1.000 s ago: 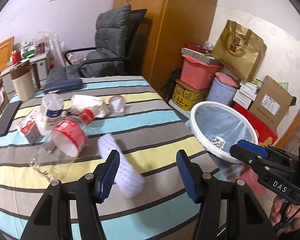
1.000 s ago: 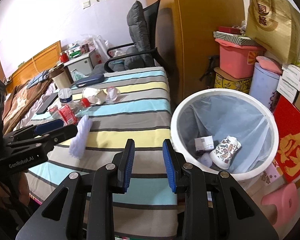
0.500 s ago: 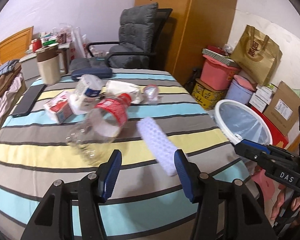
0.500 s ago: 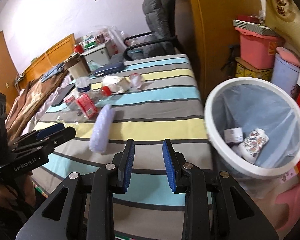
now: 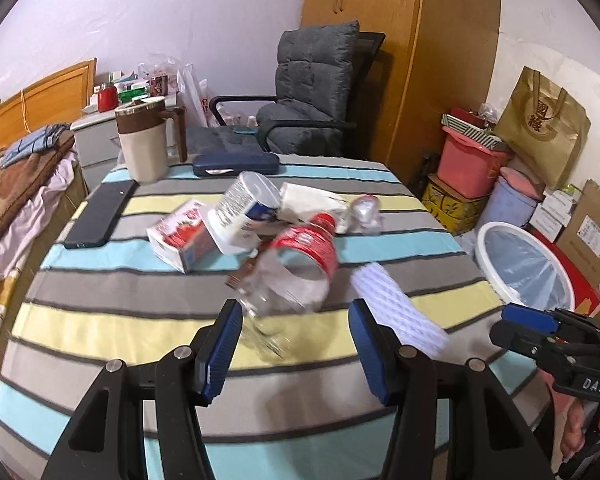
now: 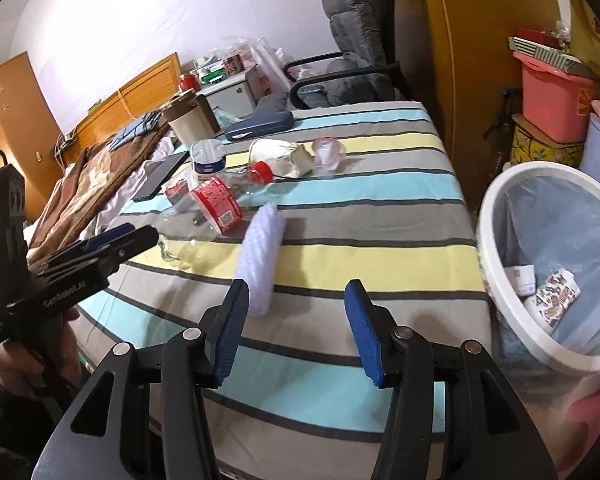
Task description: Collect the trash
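Both grippers hung over the striped table empty. The left gripper had its fingers spread, lined up on the bottle lying on its side. The right gripper was opening, nothing between its jaws, foam sleeve just ahead. The bin sat beside the table. My worry: that round bottle could roll or squirt out if pinched off-centre, knocking the carton behind it.

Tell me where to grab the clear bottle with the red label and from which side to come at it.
Take the clear bottle across its body, just behind the red label, with the left gripper, which is open and lined up with it. It lies on its side, base toward that gripper and red cap pointing away, so come down from the near side with the jaws straddling its width. The thin plastic will probably give.
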`<state>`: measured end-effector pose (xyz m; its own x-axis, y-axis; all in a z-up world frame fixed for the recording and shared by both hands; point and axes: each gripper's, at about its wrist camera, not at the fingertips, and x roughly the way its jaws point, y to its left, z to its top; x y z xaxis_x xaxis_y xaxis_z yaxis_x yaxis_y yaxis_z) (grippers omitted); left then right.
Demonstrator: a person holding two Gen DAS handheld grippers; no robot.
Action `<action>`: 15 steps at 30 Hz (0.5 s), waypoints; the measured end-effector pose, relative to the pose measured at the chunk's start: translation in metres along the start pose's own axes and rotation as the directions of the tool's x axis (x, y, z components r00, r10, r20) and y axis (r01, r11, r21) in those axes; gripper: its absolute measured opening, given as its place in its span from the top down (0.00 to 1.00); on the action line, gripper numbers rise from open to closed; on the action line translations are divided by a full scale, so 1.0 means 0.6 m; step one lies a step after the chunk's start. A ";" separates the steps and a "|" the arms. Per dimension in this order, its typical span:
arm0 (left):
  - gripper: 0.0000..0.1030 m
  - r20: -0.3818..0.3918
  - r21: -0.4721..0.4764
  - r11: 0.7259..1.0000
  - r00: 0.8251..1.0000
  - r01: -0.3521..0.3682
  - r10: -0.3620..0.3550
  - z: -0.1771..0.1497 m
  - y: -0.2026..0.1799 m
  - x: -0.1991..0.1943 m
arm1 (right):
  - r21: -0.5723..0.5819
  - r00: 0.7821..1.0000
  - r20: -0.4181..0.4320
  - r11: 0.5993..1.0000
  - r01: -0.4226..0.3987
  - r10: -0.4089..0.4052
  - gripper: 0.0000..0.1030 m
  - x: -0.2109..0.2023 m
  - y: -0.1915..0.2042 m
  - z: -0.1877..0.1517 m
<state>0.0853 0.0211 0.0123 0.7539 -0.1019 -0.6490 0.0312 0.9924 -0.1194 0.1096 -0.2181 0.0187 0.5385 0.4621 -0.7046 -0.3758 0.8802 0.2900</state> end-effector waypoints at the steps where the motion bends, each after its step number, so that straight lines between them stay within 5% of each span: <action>1: 0.45 -0.003 0.009 1.000 1.000 0.001 -0.001 0.004 0.004 0.005 | -0.005 1.000 -0.005 1.000 -0.004 0.004 0.49 0.003 0.002 0.001; 15: 0.40 -0.132 0.127 0.989 0.989 0.080 -0.064 0.033 0.016 0.113 | -0.001 0.997 -0.067 0.999 -0.048 0.048 0.49 0.052 0.016 0.017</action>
<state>0.1498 0.0248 -0.0181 0.6570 -0.1730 -0.7338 0.1747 0.9818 -0.0751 0.1304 -0.1942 0.0059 0.4684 0.4954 -0.7316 -0.4018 0.8569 0.3230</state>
